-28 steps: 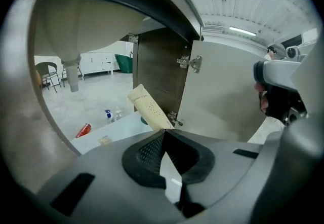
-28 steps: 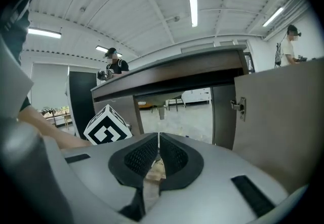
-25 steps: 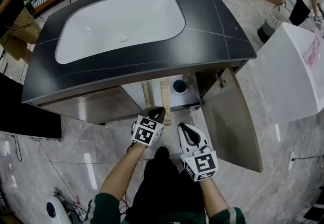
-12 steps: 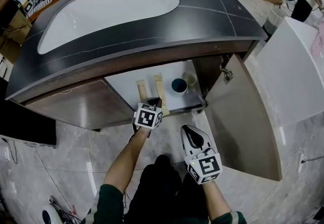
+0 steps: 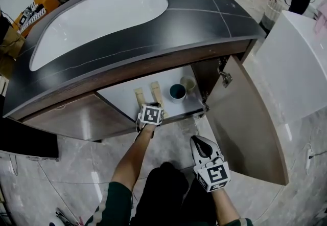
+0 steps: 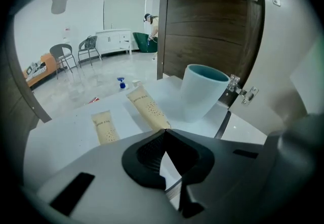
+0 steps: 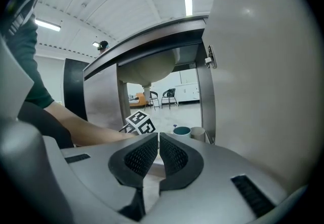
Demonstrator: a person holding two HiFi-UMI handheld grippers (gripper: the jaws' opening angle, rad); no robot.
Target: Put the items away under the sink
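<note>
The cupboard under the sink stands open. On its white floor (image 5: 122, 98) lie two cream tubes (image 5: 138, 98) (image 5: 155, 91), also in the left gripper view (image 6: 105, 126) (image 6: 147, 108). Right of them stand a teal cup (image 5: 177, 91) (image 6: 202, 91) and a beige cup (image 5: 188, 83). My left gripper (image 5: 152, 108) reaches over the cupboard's front edge. Its tips (image 6: 163, 134) meet just short of the right tube's near end, and I see nothing held. My right gripper (image 5: 196, 140) hangs outside above the floor, shut and empty (image 7: 158, 137).
The cupboard's right door (image 5: 245, 122) is swung wide open beside my right gripper. The dark counter (image 5: 204, 20) with the white basin (image 5: 97, 20) overhangs the cupboard. A white unit (image 5: 296, 61) stands further right. The person's dark-clad legs are below.
My left gripper has moved forward from outside the cupboard to its front edge, close to the tubes. The right gripper has stayed back near the open door.
</note>
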